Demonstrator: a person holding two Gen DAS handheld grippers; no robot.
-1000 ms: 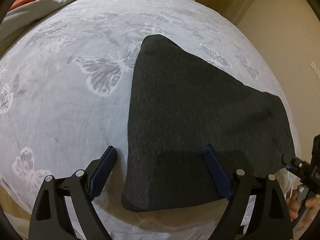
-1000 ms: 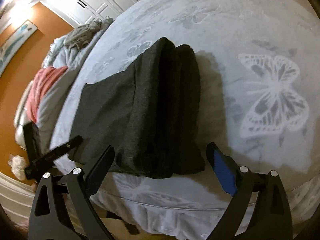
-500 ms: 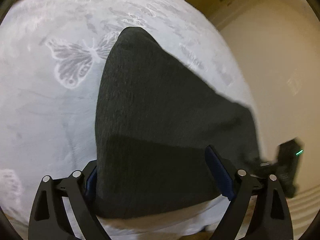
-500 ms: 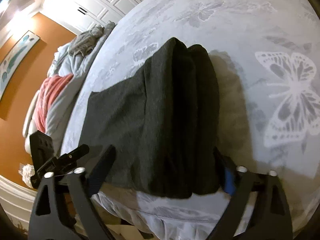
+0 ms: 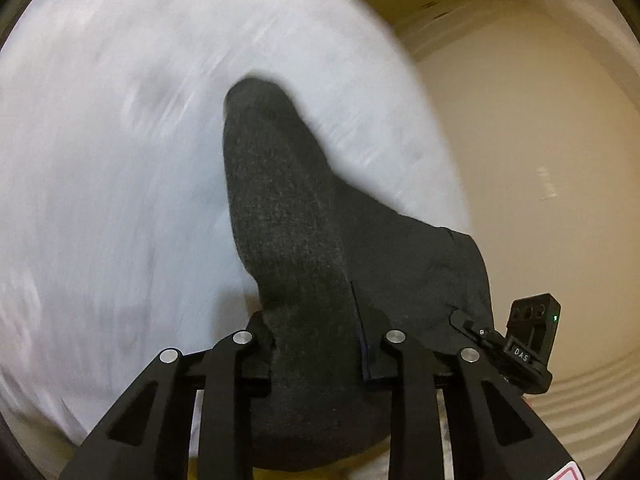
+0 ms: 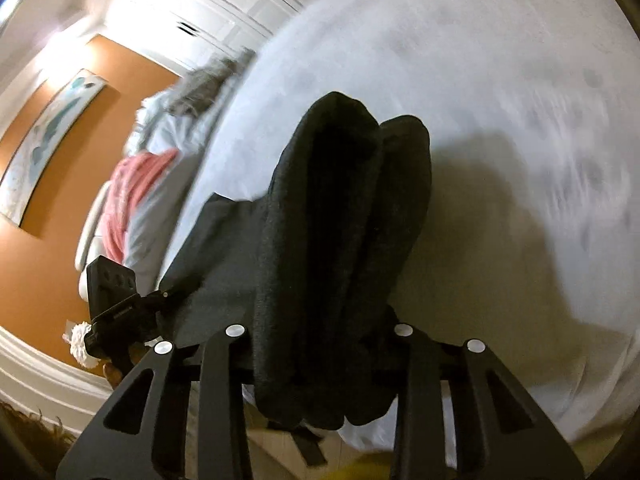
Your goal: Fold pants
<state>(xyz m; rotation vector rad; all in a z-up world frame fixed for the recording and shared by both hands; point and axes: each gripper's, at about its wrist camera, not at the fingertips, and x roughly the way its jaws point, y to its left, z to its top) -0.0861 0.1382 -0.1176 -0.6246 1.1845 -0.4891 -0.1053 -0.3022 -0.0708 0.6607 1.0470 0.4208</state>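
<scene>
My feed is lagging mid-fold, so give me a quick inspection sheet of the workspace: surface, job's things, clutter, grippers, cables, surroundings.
Surface: pale bedspread, blurred in both views.
Job's things: dark pants, near edge bunched and lifted off the bedspread at both ends.
Clutter: pink cloth and grey cloth on the bed's far side.
Grippers: left gripper jaws closing, pants between them; right gripper jaws closing, pants between them.
Cables: nothing seen.
Surroundings: orange wall with a picture, white cabinet doors, beige wall.
</scene>
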